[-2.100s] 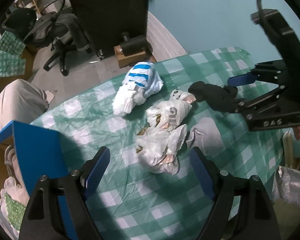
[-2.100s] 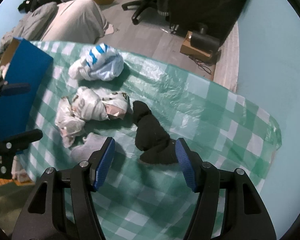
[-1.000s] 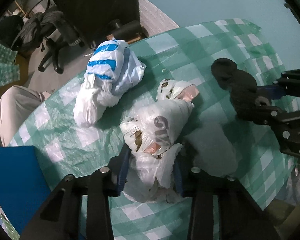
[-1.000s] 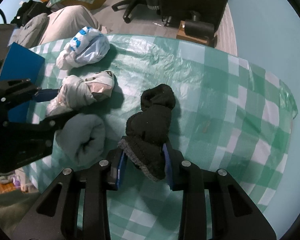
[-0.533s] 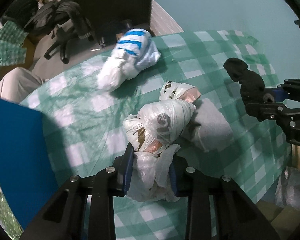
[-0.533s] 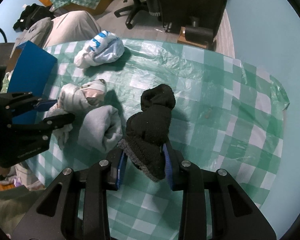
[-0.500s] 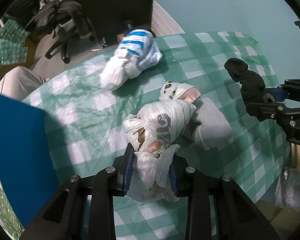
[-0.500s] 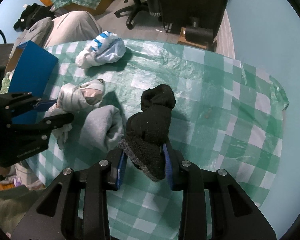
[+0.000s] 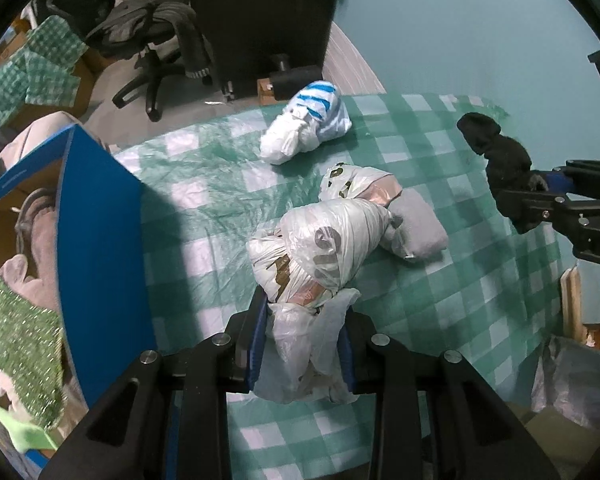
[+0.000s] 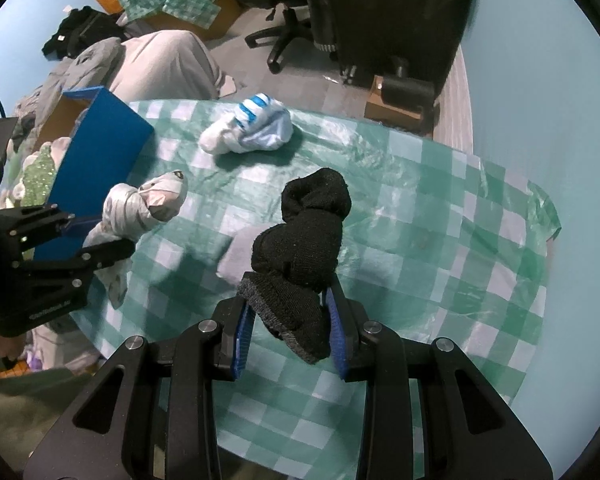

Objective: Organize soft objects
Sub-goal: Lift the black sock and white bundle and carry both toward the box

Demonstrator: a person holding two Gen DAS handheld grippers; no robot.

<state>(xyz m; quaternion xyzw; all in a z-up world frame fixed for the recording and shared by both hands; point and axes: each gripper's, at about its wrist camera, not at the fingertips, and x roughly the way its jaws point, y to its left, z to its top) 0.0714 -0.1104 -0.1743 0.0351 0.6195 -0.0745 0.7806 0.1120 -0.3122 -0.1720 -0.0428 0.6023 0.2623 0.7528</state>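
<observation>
Knotted white plastic-bag bundle with brown print (image 9: 320, 248): clamped at its loose tail, lifted off the cloth. Black knotted sock roll (image 10: 300, 248): clamped at its cuff end, raised. Grey rolled cloth (image 9: 418, 228): lying between them. White bag bundle with blue stripes (image 9: 308, 126): lying near the far edge.

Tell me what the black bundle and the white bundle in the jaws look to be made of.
Black bundle: knitted fabric, matte, with a fuzzy ribbed cuff; likely rolled socks. White bundle: thin plastic bag film, crinkled and semi-translucent with slight sheen, knotted around brownish contents I cannot identify.
</observation>
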